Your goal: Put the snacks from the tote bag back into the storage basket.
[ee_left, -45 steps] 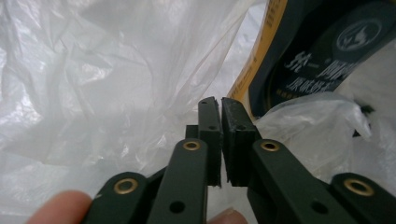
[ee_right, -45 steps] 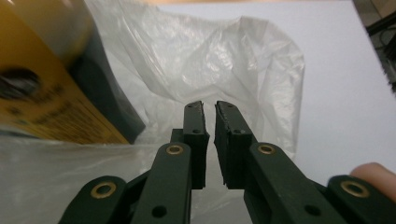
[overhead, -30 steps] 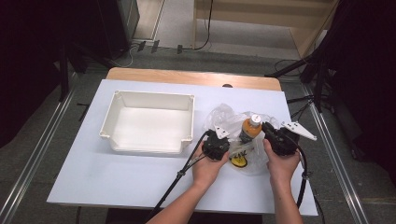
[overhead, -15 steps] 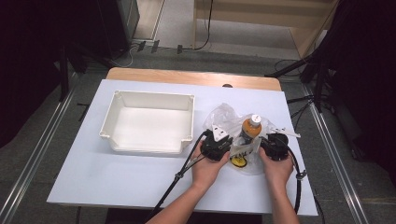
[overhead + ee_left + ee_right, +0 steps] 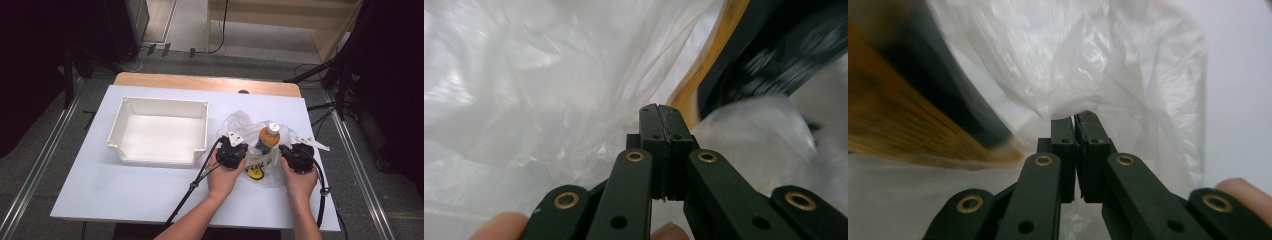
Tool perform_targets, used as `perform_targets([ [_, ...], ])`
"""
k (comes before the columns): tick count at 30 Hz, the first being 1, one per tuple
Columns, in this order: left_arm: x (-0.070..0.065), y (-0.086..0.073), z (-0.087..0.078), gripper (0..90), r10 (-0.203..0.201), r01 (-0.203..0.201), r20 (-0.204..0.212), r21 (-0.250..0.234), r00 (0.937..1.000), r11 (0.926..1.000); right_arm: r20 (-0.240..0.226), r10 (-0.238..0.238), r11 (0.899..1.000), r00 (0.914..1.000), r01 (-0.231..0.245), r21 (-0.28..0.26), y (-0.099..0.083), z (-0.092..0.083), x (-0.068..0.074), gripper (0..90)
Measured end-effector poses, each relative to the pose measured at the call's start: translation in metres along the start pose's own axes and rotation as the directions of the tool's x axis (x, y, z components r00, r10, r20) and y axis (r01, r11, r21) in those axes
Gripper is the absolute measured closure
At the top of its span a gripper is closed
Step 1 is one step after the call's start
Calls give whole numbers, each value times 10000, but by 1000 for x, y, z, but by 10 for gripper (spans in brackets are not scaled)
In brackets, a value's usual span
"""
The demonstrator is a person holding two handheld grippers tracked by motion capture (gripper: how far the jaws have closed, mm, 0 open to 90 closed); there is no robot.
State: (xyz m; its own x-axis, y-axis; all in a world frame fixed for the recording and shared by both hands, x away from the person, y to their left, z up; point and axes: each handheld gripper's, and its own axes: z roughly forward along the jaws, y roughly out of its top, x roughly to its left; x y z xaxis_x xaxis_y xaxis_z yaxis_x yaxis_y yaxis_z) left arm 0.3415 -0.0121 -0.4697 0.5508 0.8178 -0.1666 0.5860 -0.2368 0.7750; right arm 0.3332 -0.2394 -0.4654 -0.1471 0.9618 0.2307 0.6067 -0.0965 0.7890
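High view: a clear plastic bag [image 5: 250, 142] lies crumpled on the white table [image 5: 100, 185], just right of an empty white tray [image 5: 162, 131]. Inside the bag stands an orange bottle [image 5: 268, 138] with a white cap; a yellow-and-black item [image 5: 255, 174] lies at the bag's near edge. The left gripper [image 5: 233, 151] sits at the bag's left side, the right gripper [image 5: 298, 156] at its right side, the bottle between them. Each is held by one hand; the forearms enter from the bottom edge. Black cables trail back toward the person.

Left gripper view: the jaws of the left gripper [image 5: 662, 117] are pressed together, tips against the bag's [image 5: 539, 85] film. Whether a fold is pinched between the pads cannot be told from here. A blurred black-and-yellow shape [image 5: 744, 60] shows through the plastic at upper right.

Right gripper view: the right gripper [image 5: 1075, 122] has its jaws together, and the bag's [image 5: 1088, 60] lower edge runs into the tips; film appears caught between them. A blurred orange-and-dark surface [image 5: 893, 110] fills the left side. White tabletop [image 5: 1243, 75] is at right.
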Motion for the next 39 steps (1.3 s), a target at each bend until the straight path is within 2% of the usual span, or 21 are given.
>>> perform_targets([
  [1, 0, 0, 0, 900, 0, 0, 0, 0, 10000, 10000, 0, 0, 10000, 10000, 0, 0, 0, 0, 0, 883],
  [2, 1, -2, 3, 900, -84, 86, -51, 243, 10000, 9997, -157, 95, 9990, 9998, -102, -429, 4, -7, 1, 881],
  [3, 2, -2, 4, 900, -293, 299, -161, 389, 9994, 9988, -363, -51, 9900, 9993, -1, -1411, 13, -23, 5, 881],
  [7, 3, -2, 5, 900, -341, 354, -241, 573, 9991, 9977, -649, -276, 9767, 9975, 131, -2143, 21, -34, 13, 878],
  [10, 4, -2, 5, 900, -329, 341, -198, 658, 9993, 9972, -709, -527, 9832, 9961, 393, -1781, 21, -25, 17, 876],
  [11, 4, -3, 4, 900, -308, 318, -171, 593, 9994, 9977, -552, -495, 9888, 9972, 411, -1437, 18, -19, 18, 877],
  [12, 4, -3, 3, 900, -236, 240, -90, 521, 9997, 9984, -204, -424, 9970, 9989, 409, -656, 10, -5, 14, 884],
  [13, 4, -4, 1, 900, -175, 176, -34, 429, 9998, 9989, 3, -389, 9988, 9992, 389, -292, 5, 2, 11, 891],
  [14, 4, -5, -1, 900, -101, 101, -7, 333, 9999, 9994, 3, -389, 9988, 9992, 389, -292, 5, 2, 11, 891],
  [16, 3, -7, -5, 900, -50, 50, 109, 46, 9999, 10000, 417, -256, 9984, 9988, 235, 512, -3, 14, 3, 900],
  [18, 3, -9, -12, 900, 91, -89, 75, -306, 9999, 9995, 376, -76, 9952, 9993, 39, 981, -6, 19, -4, 898],
  [19, 3, -9, -12, 900, 91, -89, 75, -306, 9999, 9995, 376, -76, 9952, 9993, 39, 981, -6, 19, -4, 898],
  [20, 3, -9, -15, 900, 116, -116, -10, -419, 9999, 9991, 156, -236, 9981, 9996, 227, 579, -4, 13, -1, 872],
  [22, 3, -8, -21, 888, 60, -60, 5, -701, 10000, 9975, -33, -283, 9991, 9996, 284, 316, -3, 10, 0, 858],
  [23, 3, -8, -25, 848, 67, -63, 46, -823, 10000, 9966, -131, -407, 9990, 9991, 404, -183, 0, 1, 2, 841],
  [24, 3, -7, -29, 848, 134, -123, 111, -949, 9998, 9954, -131, -407, 9990, 9991, 404, -183, 0, 1, 2, 841],
  [26, 2, -6, -35, 783, 249, -219, 220, -1253, 9994, 9919, -349, -367, 9949, 9987, 332, -951, 6, -13, 4, 810],
  [28, 2, -6, -44, 754, 339, -276, 392, -1522, 9987, 9880, -432, -439, 9911, 9981, 381, -1275, 9, -22, 6, 775],
  [31, 3, -6, -49, 718, 326, -247, 455, -1655, 9984, 9859, -622, -447, 9891, 9971, 354, -1432, 12, -28, 7, 738],
  [34, 6, -7, -56, 654, 281, -162, 627, -1833, 9976, 9829, -815, -374, 9881, 9960, 247, -1518, 16, -37, 12, 631],
  [39, 12, -6, -65, 556, 250, -50, 942, -2063, 9952, 9785, -585, -324, 9861, 9978, 223, -1646, 17, -42, 13, 544],
])
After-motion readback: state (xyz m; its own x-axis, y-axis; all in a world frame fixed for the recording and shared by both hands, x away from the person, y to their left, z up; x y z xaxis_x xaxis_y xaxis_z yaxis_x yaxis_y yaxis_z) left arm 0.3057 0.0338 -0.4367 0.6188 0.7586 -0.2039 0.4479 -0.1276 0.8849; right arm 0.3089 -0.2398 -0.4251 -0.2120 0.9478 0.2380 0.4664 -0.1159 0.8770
